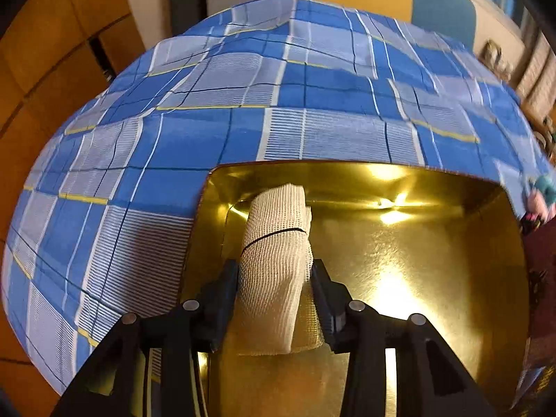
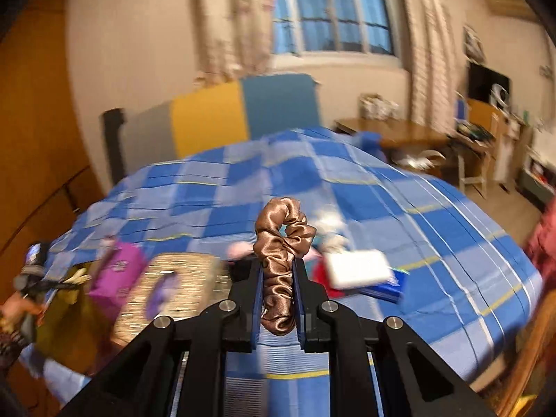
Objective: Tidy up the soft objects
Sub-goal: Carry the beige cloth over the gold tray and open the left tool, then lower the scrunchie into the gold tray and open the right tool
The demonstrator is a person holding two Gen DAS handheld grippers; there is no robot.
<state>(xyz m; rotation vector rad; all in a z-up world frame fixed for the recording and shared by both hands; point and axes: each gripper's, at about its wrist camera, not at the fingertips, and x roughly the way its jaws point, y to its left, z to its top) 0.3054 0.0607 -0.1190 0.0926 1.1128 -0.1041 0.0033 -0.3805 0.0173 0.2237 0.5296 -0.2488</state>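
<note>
Left gripper [image 1: 276,279]: clenched on a white gauze roll [image 1: 276,260], black fingers pressing both sides, roll pointing toward 12 o'clock over the shiny gold tray [image 1: 434,278]. Far end of the roll low over the tray floor; contact not discernible. Tray resting on the blue plaid bedspread [image 1: 208,121], which spreads from 9 through 12 to 2 o'clock.

Right gripper [image 2: 278,279]: grasping a bronze satin scrunchie [image 2: 281,253], squeezed flat between the pads, its loop curling out past the fingertips at 12 o'clock, held above the bedspread. At 9 o'clock, blurred: a purple box [image 2: 118,274] beside the gold tray [image 2: 173,285]. At 2 o'clock, a white packet [image 2: 358,267] among other blurred items.
</note>
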